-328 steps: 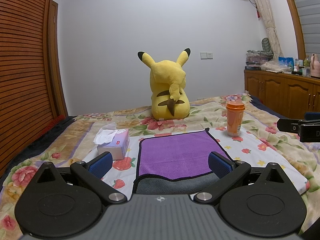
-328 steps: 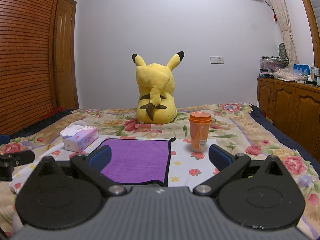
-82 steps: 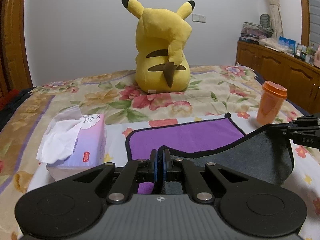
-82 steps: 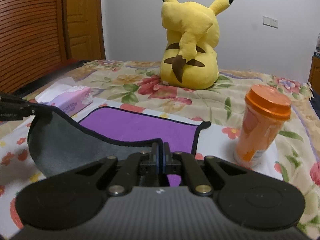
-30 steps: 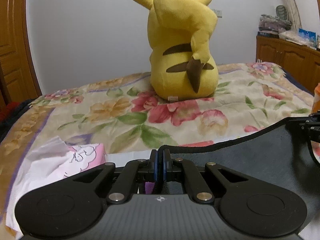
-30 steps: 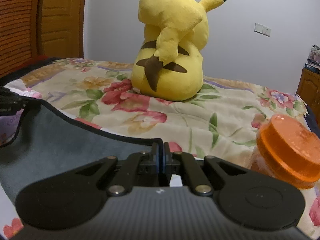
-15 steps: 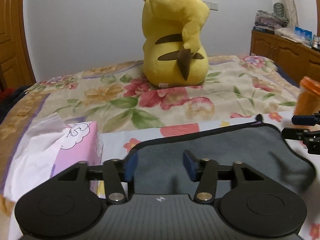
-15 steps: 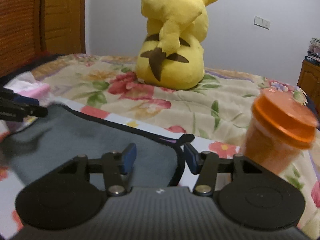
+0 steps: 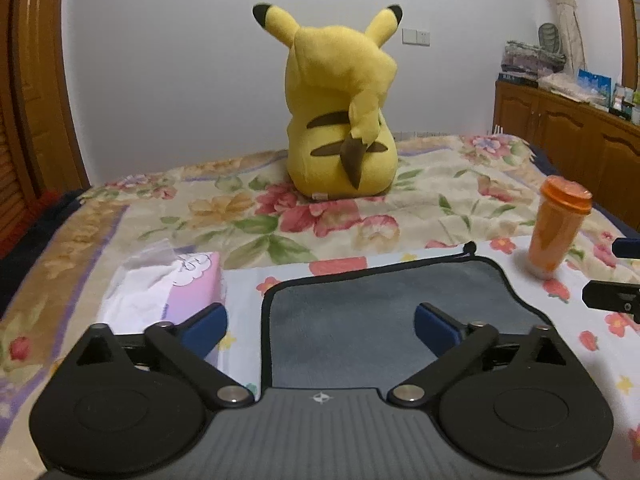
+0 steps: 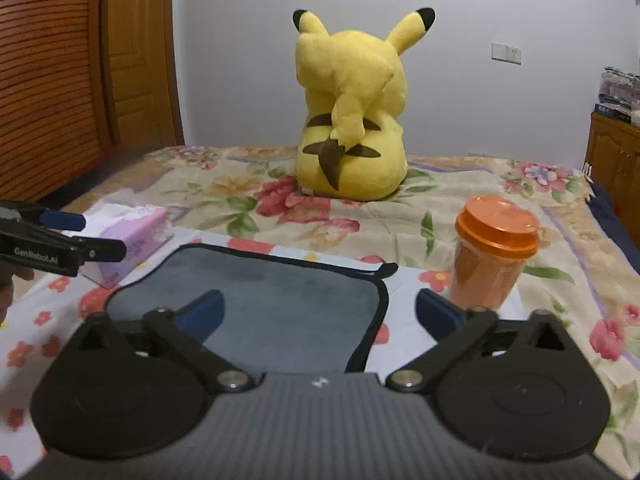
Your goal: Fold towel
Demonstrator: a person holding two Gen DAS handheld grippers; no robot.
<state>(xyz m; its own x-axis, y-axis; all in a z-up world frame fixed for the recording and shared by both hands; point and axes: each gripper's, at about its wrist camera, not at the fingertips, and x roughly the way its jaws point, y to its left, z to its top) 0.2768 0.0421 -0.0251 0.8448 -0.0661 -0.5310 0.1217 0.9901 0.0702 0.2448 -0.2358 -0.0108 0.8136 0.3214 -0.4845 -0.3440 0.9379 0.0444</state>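
Plush grey towel flat, black-piped, rounded corners; both grippers' jaws apart.

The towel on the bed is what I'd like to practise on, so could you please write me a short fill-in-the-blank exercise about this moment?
1. The towel lies folded with its ____ side facing up.
2. The left gripper and the right gripper both have their jaws ____.
3. The cup beside the towel has an ____ lid.
4. On the towel's other side sits a box of ____.

Missing words: grey; open; orange; tissues
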